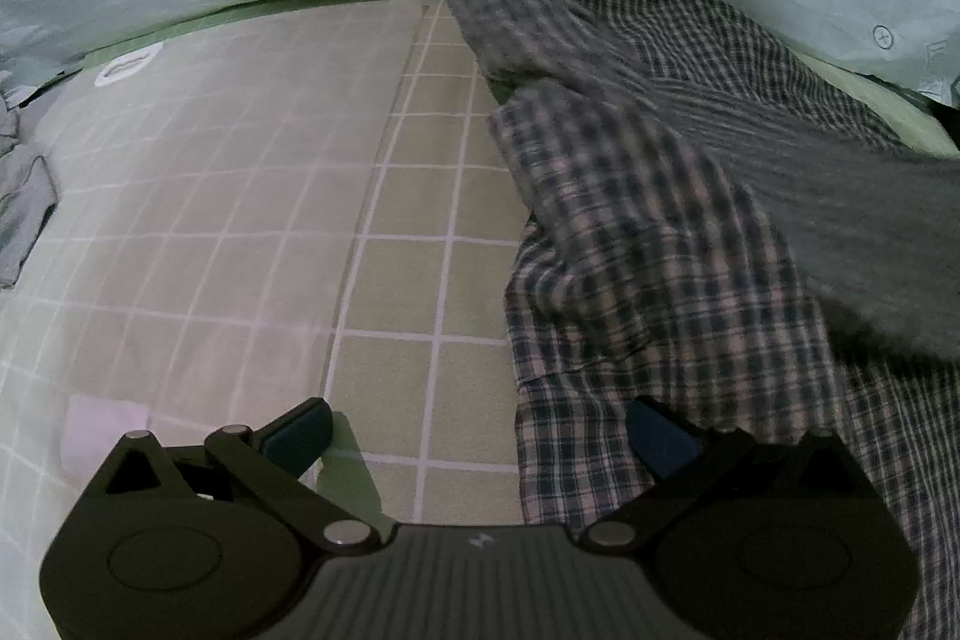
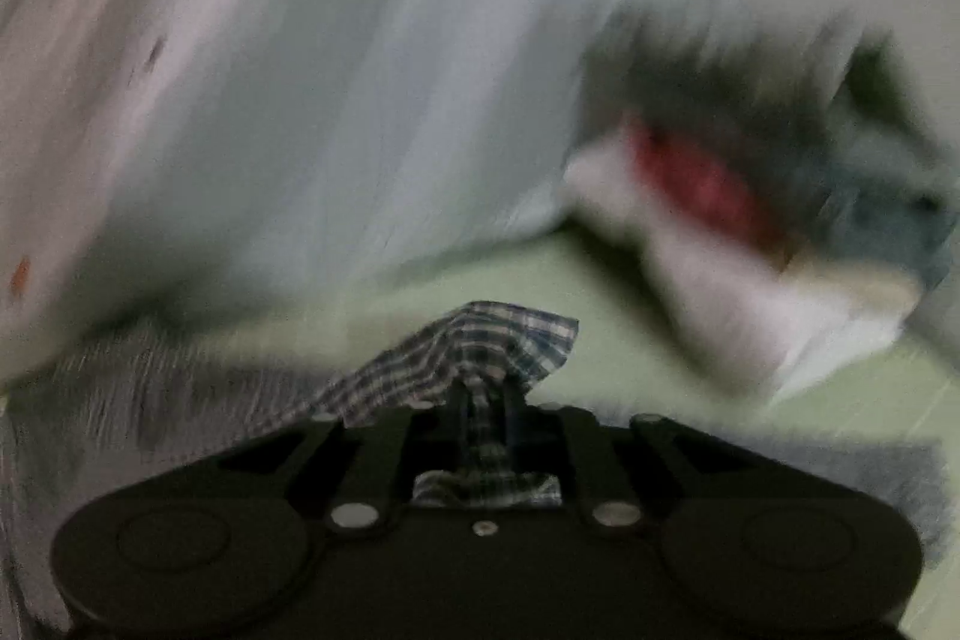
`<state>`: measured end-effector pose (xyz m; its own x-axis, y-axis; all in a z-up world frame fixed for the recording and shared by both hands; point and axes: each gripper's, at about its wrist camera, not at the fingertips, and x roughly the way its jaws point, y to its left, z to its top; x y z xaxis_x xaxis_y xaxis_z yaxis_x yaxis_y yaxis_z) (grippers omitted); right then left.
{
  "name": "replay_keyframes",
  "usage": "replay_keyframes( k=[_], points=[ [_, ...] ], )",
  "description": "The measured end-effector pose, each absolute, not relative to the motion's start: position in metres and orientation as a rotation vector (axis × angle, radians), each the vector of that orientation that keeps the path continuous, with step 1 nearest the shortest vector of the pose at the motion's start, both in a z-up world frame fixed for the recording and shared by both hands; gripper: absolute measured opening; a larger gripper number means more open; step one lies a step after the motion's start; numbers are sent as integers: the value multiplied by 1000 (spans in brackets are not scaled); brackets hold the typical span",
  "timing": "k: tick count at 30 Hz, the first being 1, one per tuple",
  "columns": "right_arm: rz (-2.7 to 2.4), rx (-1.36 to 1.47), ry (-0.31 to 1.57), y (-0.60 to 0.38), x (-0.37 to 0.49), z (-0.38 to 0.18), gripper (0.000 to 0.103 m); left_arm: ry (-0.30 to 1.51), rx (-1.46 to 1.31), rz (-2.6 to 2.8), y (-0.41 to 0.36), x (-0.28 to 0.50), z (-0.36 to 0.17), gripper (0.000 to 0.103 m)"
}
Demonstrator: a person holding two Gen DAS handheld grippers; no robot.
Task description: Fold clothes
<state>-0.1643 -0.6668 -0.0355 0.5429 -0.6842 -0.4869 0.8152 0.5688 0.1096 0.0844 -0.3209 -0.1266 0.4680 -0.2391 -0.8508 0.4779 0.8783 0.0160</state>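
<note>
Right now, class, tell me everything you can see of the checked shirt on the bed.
The checked shirt is thin woven cloth in dark blue and white plaid, rumpled and unfolded. It lies on the green grid-pattern sheet, at the right of the left wrist view, partly blurred. The open left claw has one finger over its edge. The right claw is shut on a bunched corner of it, which pokes out beyond the fingertips.

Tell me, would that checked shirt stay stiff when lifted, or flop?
Probably flop: the checked shirt lies in loose folds on the bed. It likely bunches easily, as its corner crumples between the right gripper's shut fingers. It seems light.
</note>
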Motion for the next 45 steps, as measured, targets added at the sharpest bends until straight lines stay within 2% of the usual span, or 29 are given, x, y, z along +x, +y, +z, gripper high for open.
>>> replay_keyframes(
  k=[2, 7, 11, 16, 19, 22, 30, 31, 32, 33, 38, 42, 44, 45],
  points=[
    [-1011, 323, 362, -678, -170, -24, 11, 990, 267, -447, -320, 84, -126, 103],
    [-1035, 366, 555, -718, -165, -58, 13, 1000, 265, -445, -321, 86, -126, 103],
    [-1022, 369, 585, -708, -166, -72, 14, 1055, 236, -462, -321, 99, -120, 103],
    [-1038, 420, 615, -709, -172, -86, 15, 1023, 90, -522, -315, 125, -101, 101],
    [-1043, 426, 627, -715, -172, -91, 18, 996, 40, -559, -328, 152, -95, 91],
    [-1052, 428, 640, -717, -169, -94, 19, 975, -16, -593, -344, 181, -93, 73],
    [-1067, 458, 679, -727, -164, -105, 19, 994, -270, -632, -387, 261, -111, 73],
    [-1067, 460, 681, -729, -164, -106, 19, 1000, -291, -632, -392, 270, -114, 55],
    [-1070, 460, 683, -730, -163, -106, 19, 1009, -299, -627, -396, 278, -117, 16],
    [-1071, 459, 684, -731, -162, -105, 19, 1011, -296, -625, -400, 284, -118, 3],
    [-1109, 424, 674, -735, -158, -100, 10, 979, -223, -626, -422, 309, -113, 4],
    [-1116, 440, 693, -741, -160, -102, 9, 1019, -170, -567, -431, 319, -124, 4],
    [-1112, 463, 701, -743, -162, -105, 11, 998, -138, -564, -431, 313, -123, 11],
    [-1111, 472, 698, -742, -163, -106, 20, 990, -123, -557, -431, 310, -121, 15]
  ],
)
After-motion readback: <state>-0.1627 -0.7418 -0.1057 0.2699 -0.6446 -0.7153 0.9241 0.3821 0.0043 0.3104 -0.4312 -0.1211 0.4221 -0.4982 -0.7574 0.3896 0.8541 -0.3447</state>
